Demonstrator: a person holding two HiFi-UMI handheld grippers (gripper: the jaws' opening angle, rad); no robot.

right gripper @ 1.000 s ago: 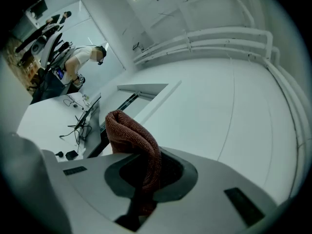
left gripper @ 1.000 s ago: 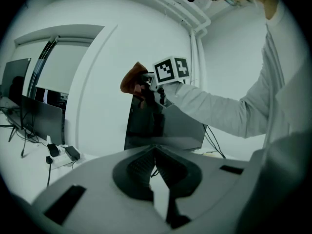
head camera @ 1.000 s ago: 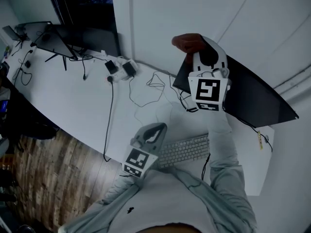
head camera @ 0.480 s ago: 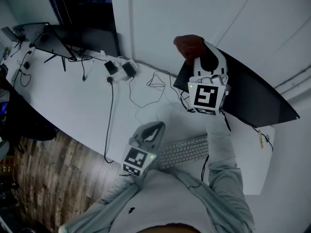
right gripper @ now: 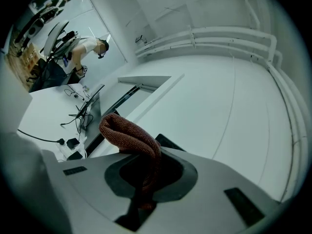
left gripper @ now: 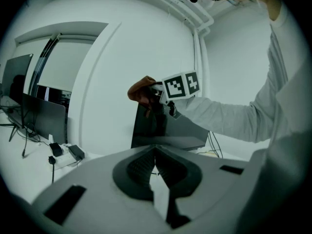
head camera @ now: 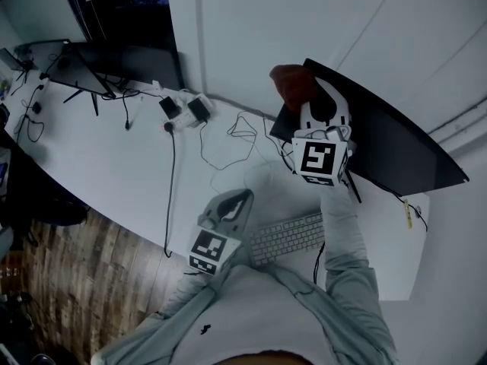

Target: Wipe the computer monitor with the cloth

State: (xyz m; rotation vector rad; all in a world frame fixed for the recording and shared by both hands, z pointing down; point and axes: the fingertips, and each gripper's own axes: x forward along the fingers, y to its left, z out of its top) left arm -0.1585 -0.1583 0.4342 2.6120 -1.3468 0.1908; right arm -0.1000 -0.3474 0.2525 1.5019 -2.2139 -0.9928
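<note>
While your right hand-held gripper is raised over the back of the surface, its jaws are nearly closed, clamped on a rust-brown cloth. Seen along that hand-held gripper, the cloth runs down into the narrow gap between the jaws, and a thick rolled fold bulges up and out past the tips. The fold has a coarse, knitted-looking weave. From your head view, the cloth sits at the upper left corner of the monitor, right against its top edge; you cannot tell whether it presses on the glass.

Your left hand-held gripper hangs low, close to your chest and well apart from the monitor. Its jaws are brought fully together, with nothing between them. They point toward the monitor, where your right sleeve reaches across.

Your monitor is a wide, dark panel with a blank screen, and from above it runs slantwise along the wall. A white keyboard lies on the surface just in front of it, beside your left hand-held gripper. Loose black cables trail over the surface to the left of the monitor. A second monitor, also dark, stands farther left along the surface, and the wood floor shows below the edge.
</note>
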